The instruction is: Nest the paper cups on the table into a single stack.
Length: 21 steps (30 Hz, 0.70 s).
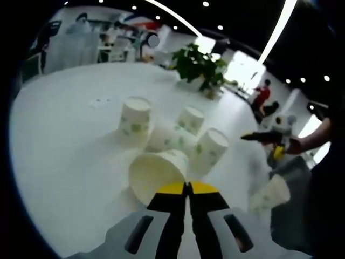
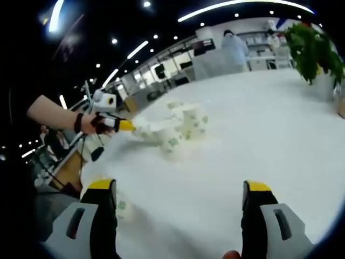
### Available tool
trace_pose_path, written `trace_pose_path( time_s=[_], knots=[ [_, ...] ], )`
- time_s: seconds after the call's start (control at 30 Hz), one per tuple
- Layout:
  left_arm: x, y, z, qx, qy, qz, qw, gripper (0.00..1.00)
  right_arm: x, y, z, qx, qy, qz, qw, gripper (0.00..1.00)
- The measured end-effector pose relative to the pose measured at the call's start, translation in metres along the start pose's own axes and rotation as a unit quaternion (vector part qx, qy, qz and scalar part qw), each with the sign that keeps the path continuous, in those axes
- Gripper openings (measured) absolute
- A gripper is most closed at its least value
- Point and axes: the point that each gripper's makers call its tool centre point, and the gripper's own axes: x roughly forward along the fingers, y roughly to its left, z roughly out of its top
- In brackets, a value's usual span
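Several white paper cups with green prints [image 1: 190, 121] stand and lie in a cluster in the middle of the white table [image 1: 70, 140]. One cup [image 1: 153, 175] lies on its side with its mouth toward me; my left gripper [image 1: 186, 188] is shut on its rim. A lone cup [image 1: 272, 193] lies apart near the table's edge at the right. In the right gripper view the same cluster [image 2: 180, 125] lies ahead, with the left gripper [image 2: 123, 125] at its left side. My right gripper [image 2: 178, 189] hovers open over bare table, and the lone cup [image 2: 122, 208] is beside its left finger.
A potted plant [image 1: 199, 67] stands on the far side of the table, also seen as a plant [image 2: 312, 46] at the right. The table edge [image 2: 89, 162] runs close on the left. People and furniture are in the room behind.
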Motion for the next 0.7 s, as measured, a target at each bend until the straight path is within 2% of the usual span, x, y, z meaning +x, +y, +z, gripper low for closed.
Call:
trace_pose_path(
  time_s=[0.37,0.7],
  knots=[
    [-0.007,-0.013,0.007,0.013,0.009,-0.003,0.9999,0.00,-0.004,0.004,0.008,-0.009,-0.008,0.002,0.9999,0.96],
    [-0.023,-0.027,0.019,0.037,0.020,-0.003,0.9991,0.00,-0.009,0.014,0.014,-0.020,-0.016,0.005,0.9997,0.96]
  ],
)
